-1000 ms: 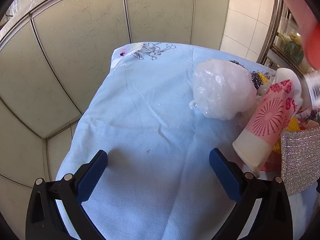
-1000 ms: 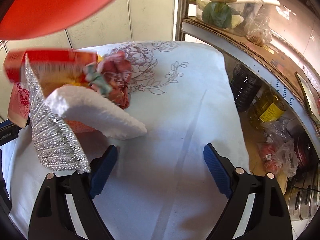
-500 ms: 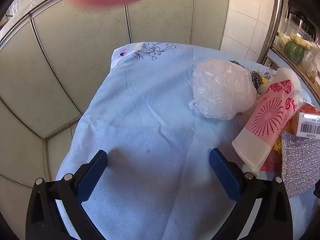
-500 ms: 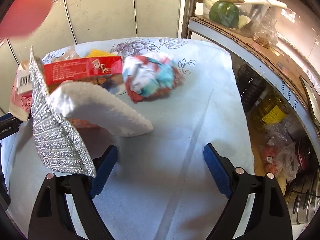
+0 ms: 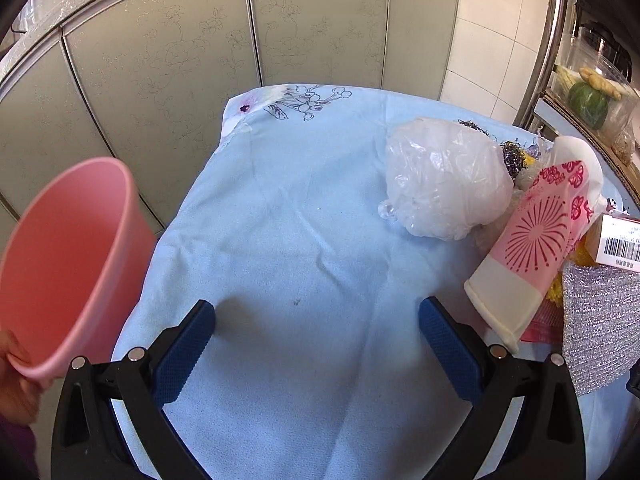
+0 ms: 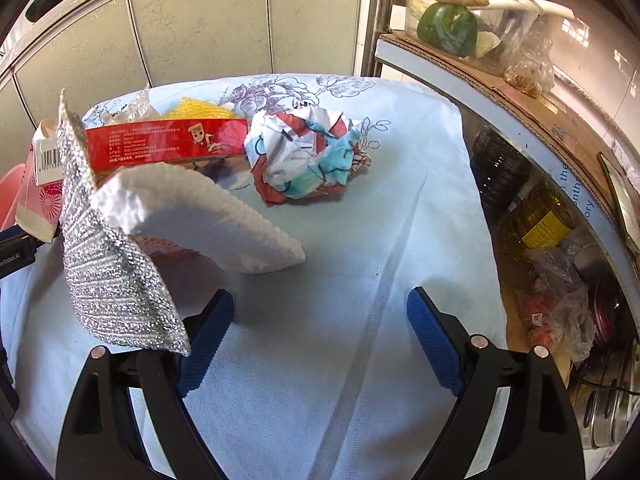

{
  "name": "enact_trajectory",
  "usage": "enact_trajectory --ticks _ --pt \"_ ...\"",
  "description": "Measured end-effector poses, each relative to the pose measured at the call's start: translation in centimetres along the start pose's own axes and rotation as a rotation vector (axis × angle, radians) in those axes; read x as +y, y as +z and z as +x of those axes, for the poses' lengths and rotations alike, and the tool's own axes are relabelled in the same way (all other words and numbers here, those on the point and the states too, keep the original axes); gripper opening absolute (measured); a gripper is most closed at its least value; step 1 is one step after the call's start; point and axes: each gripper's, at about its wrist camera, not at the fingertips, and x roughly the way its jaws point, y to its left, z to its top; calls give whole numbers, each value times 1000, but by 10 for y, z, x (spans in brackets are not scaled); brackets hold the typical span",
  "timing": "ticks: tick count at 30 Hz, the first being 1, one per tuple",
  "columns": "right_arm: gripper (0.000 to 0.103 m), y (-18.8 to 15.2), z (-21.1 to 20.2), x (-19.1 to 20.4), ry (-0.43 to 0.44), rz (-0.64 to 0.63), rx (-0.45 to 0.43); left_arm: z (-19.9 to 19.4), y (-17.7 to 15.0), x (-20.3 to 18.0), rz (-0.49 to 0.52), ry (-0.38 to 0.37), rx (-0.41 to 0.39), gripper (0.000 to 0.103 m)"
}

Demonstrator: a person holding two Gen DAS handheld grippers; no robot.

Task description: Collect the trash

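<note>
Surface: table under a pale blue cloth [image 5: 304, 248] with a flower print along the far edge.
Left gripper [image 5: 316, 340]: jaws wide apart, nothing between them, poised over bare cloth.
Right gripper [image 6: 320, 336]: jaws wide apart, nothing between them, over bare cloth just short of the trash pile.
Pink bucket [image 5: 64, 256]: at the left edge of the left wrist view, tilted with its mouth toward the camera, inside looks bare; a hand [image 5: 16, 380] grips its near rim.
Clear plastic bag [image 5: 444, 184]: crumpled into a ball, lying on the cloth at the left side of the pile.
Pink-and-white paper cup [image 5: 532, 240]: lying on its side, mouth toward the left gripper, touching the plastic bag's right side.
Red carton [image 6: 164, 142]: long box lying across the pile, barcode end toward the cup.
Silver scouring pad [image 6: 108, 264]: standing on edge just beside the right gripper's left finger.
White foam piece [image 6: 208, 216]: curved, leaning from the scouring pad down onto the cloth.
Crumpled printed paper [image 6: 308, 156]: red, white and blue ball, on the cloth right of the carton.
Yellow mesh [image 6: 200, 110]: behind the carton, partly hidden.
Shelf [image 6: 500, 92]: right of the table, cardboard-lined; a clear tub holding vegetables on top, oil bottles below.
</note>
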Motion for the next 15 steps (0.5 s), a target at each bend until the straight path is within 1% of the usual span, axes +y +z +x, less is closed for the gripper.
enact_trajectory --ticks 8,12,15 --pt "88 1 -1 -1 7 3 0 0 0 0 0 0 0 100" --pt "88 -1 -8 0 20 -7 -31 -1 -1 0 0 0 0 100" --pt "88 -3 -15 -3 40 8 -30 0 0 0 0 0 0 100"
